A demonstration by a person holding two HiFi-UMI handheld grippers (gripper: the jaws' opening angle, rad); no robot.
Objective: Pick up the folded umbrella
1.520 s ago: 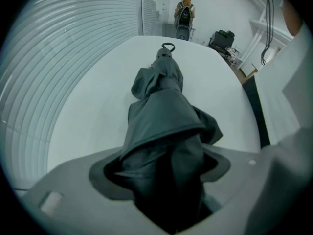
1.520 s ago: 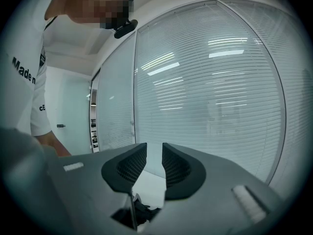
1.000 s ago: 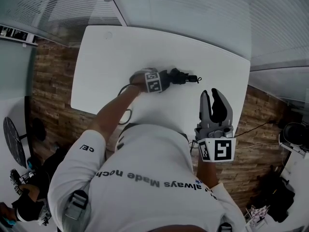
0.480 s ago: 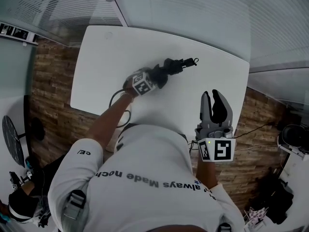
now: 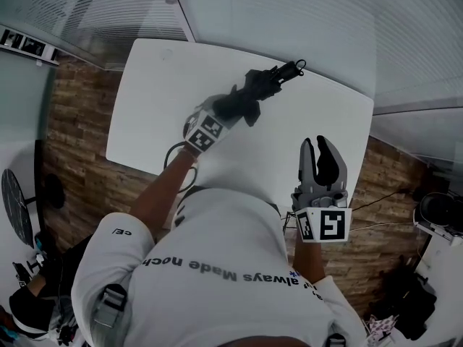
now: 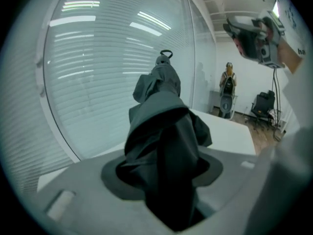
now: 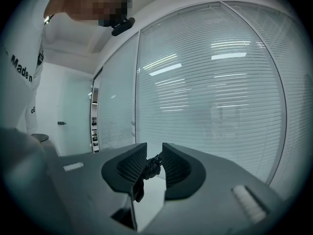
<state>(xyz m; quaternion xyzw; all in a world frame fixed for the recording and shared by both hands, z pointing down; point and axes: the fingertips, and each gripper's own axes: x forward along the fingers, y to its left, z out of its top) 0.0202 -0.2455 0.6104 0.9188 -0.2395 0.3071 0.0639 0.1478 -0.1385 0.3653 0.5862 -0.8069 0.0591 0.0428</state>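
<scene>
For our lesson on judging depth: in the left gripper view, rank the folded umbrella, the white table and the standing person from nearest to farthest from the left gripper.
1. The folded umbrella: clamped in the jaws of the left gripper, at centre.
2. The white table: below and beyond, right of centre.
3. The standing person: far back in the room, at right.

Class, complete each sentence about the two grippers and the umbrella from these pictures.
The left gripper is shut on the folded umbrella, held ___ the table. The right gripper has its jaws ___. The table is coloured ___.
Missing words: above; open; white.
</scene>
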